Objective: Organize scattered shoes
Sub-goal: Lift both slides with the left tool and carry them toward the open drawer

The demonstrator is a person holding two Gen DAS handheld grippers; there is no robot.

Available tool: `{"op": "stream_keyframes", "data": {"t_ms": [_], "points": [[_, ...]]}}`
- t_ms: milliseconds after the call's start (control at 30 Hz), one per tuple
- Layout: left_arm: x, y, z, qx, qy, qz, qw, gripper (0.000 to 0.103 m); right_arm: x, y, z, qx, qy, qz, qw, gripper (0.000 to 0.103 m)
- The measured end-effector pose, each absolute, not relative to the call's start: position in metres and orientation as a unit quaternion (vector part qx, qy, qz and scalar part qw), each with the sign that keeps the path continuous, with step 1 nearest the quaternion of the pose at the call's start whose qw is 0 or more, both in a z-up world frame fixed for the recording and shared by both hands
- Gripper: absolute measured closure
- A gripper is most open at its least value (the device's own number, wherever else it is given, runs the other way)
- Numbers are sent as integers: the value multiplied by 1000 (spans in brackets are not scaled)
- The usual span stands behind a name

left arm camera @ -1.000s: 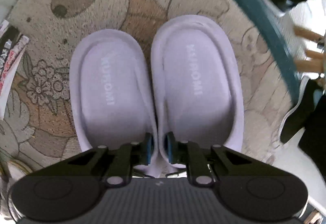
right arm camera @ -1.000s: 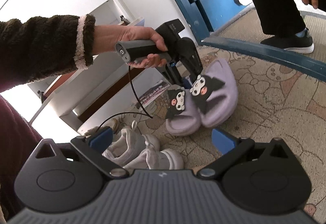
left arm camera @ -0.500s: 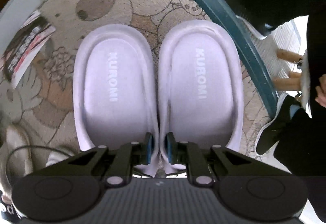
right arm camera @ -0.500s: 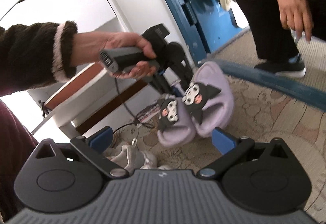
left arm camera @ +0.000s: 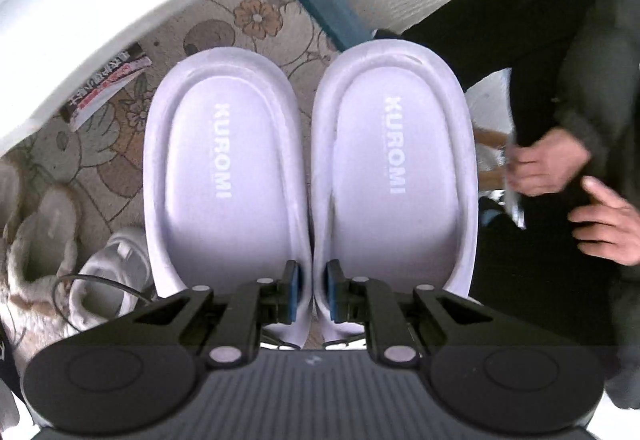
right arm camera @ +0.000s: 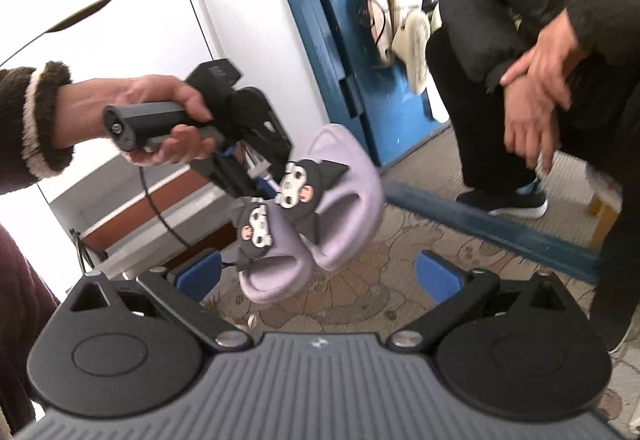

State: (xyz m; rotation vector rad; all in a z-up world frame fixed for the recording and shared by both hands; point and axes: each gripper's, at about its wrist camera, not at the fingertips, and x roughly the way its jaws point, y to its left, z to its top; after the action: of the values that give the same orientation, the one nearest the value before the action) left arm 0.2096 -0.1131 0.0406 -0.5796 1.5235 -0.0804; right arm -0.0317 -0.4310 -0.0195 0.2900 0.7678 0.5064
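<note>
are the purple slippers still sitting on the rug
No, the left gripper holds both purple slippers pinched together in the air, clear of the rug.

The left gripper (left arm camera: 312, 290) pinches the touching inner walls of two lilac slippers (left arm camera: 308, 176) (soles printed KUROMI), white shoes (left arm camera: 108, 272) lower left.

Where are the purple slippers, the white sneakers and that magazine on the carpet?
purple slippers (left arm camera: 224, 176), left wrist view, left slipper's footbed.
white sneakers (left arm camera: 108, 272), left wrist view, upper.
magazine (left arm camera: 106, 86), left wrist view, cover.
</note>
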Motion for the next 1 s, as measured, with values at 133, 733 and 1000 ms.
{"op": "stream_keyframes", "data": {"t_ms": [133,733,1000], "points": [[184,-96,77,-280,662,-39,694,90,-38,-433,6,128,356,230,896,0],[110,45,157,-382,602,0,701,90,-61,-370,114,69,289,263,918,0],[127,111,117,-416,613,29,671,90,-58,-324,129,26,299,302,905,0]]}}
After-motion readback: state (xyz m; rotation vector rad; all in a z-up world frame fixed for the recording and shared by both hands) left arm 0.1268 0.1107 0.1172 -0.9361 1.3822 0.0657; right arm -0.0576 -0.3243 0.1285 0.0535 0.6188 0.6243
